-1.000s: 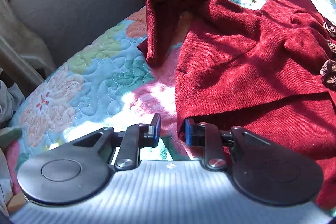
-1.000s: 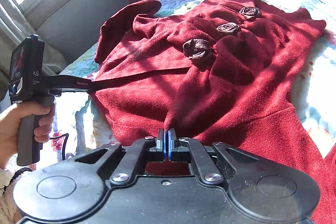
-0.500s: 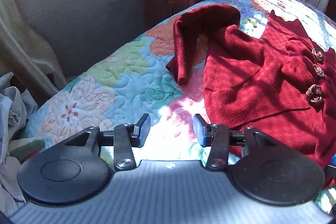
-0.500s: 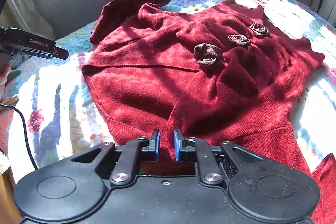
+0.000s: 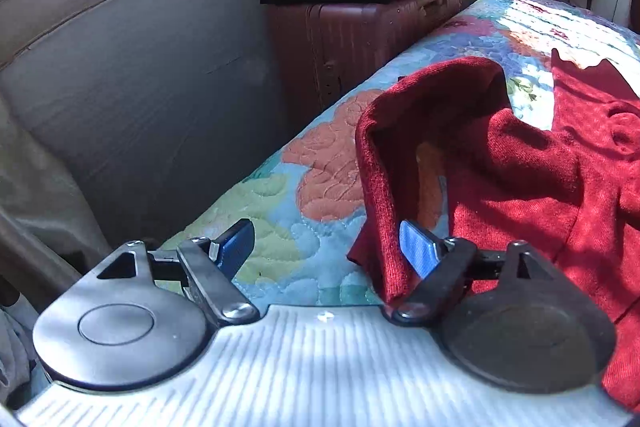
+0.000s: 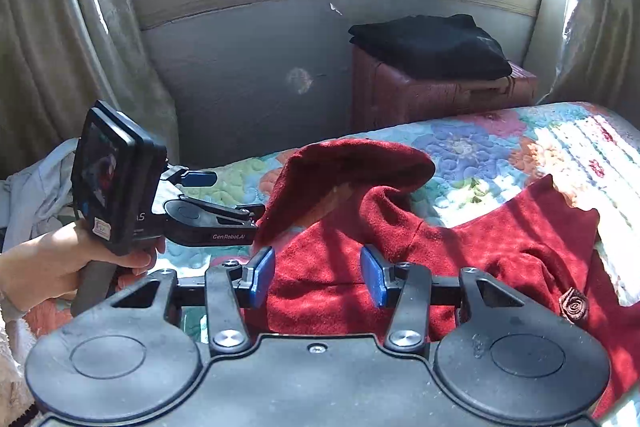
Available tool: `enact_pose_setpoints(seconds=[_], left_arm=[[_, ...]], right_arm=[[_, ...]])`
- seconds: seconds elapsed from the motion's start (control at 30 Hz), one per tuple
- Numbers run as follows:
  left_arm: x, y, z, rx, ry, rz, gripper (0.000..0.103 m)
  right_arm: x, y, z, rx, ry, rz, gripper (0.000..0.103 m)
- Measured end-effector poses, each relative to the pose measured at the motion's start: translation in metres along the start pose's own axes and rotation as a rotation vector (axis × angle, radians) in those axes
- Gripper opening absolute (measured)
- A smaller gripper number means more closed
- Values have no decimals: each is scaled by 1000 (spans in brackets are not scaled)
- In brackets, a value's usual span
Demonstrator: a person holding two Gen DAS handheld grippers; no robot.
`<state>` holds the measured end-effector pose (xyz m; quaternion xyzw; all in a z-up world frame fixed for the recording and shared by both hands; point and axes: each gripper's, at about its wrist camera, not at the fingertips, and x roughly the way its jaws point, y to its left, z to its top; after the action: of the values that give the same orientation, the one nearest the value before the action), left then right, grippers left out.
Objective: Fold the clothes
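The red sweater (image 6: 460, 251) lies on the bed (image 6: 500, 143), sleeve (image 5: 384, 187) at one o'clock of the left gripper (image 5: 326, 247). Both grippers' jaws are opening, empty (right gripper (image 6: 318, 279) above the cloth). The hanging sleeve could slip off the edge.

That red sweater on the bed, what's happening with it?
A person is folding clothes with a handheld claw in each hand. The red sweater lies rumpled on the flowered quilt, one sleeve arched up. The left claw is opening with the sleeve end just inside one finger, not pinched. The right claw is also opening above the sweater's body, gripping nothing.
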<state>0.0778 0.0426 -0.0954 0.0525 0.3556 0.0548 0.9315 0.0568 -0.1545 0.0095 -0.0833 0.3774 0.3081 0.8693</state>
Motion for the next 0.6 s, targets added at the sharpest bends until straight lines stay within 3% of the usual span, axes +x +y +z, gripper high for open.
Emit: enact_pose_setpoints(seconds=[0.13,0.23,0.33,0.6], left_arm=[[34,-12,4,37,12,23,78],[38,-4,8,-46,-17,-4,7],[20,6,18,-89,-100,71,5],[-53,43,51,-160,-386,183,5]], right_arm=[[54,-15,12,28,1,-28,52],[77,-26,13,32,-7,-70,53],[92,-41,13,42,6,-76,53],[107,-55,14,42,0,-45,55]])
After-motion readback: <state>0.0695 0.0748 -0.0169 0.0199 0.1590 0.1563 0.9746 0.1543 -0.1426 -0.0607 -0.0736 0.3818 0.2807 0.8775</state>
